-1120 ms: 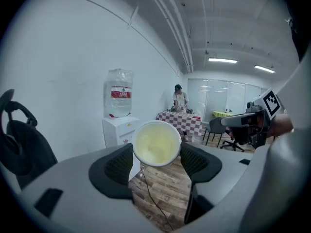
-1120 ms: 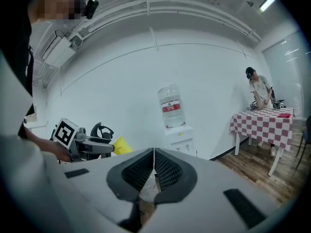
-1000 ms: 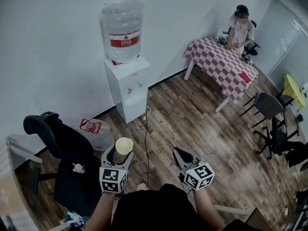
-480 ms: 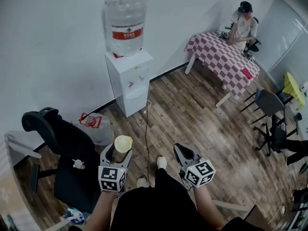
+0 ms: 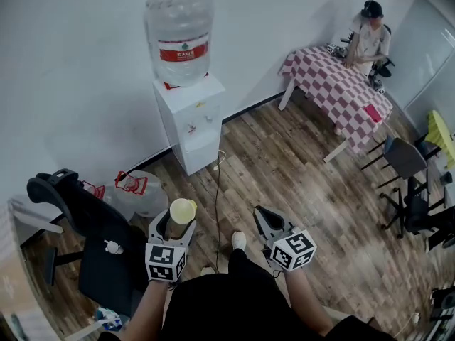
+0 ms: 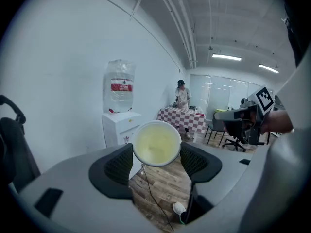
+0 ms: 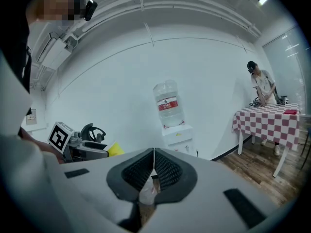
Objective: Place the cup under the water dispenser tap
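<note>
A yellow paper cup (image 5: 183, 209) sits upright between the pads of my left gripper (image 5: 175, 224), which is shut on it. In the left gripper view the cup (image 6: 157, 143) shows its open mouth and looks empty. The white water dispenser (image 5: 189, 123) with a large bottle (image 5: 178, 38) on top stands against the wall, well ahead of both grippers and apart from them. Its taps (image 5: 202, 123) are on the front. My right gripper (image 5: 263, 219) is to the right of the left one, and in the right gripper view its jaws (image 7: 153, 166) meet with nothing held.
A black office chair (image 5: 91, 219) stands close on my left. Two empty water jugs (image 5: 135, 190) lie beside the dispenser. A cable (image 5: 217, 190) runs across the wooden floor. Far right are a checkered table (image 5: 340, 89) with a person (image 5: 370, 38) at it, and more chairs (image 5: 399, 158).
Both grippers have moved a little forward toward the dispenser, the cup still in the left one. A second jug has come into view at the left.
</note>
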Action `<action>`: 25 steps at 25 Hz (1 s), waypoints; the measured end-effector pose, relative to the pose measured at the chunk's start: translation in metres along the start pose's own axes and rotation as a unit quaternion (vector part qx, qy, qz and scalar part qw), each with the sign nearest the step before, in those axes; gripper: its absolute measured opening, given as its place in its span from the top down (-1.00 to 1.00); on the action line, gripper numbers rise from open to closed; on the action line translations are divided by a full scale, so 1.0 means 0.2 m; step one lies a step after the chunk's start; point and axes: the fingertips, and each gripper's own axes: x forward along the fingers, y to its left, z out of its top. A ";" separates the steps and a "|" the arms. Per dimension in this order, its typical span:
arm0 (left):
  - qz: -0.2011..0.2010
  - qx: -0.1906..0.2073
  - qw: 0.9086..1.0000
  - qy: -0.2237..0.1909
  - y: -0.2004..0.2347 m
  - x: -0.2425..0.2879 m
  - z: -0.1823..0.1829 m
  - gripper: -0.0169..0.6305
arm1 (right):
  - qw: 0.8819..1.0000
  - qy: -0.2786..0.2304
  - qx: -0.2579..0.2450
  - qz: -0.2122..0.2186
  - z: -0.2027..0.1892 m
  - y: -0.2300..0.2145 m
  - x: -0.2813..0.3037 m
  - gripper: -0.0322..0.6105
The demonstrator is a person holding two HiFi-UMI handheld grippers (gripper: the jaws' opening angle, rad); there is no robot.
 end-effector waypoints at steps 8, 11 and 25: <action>0.025 0.005 1.000 -0.010 -0.03 0.31 0.26 -0.02 | 1.000 -0.004 0.012 0.027 0.14 -0.34 0.20 0.83; 0.040 0.002 0.999 -0.007 -0.04 0.40 0.31 -0.02 | 0.999 -0.003 0.014 0.044 0.19 -0.45 0.27 0.83; 0.104 -0.030 0.994 0.012 -0.04 0.73 0.37 -0.02 | 0.995 0.036 0.017 0.086 0.16 -0.88 0.45 0.83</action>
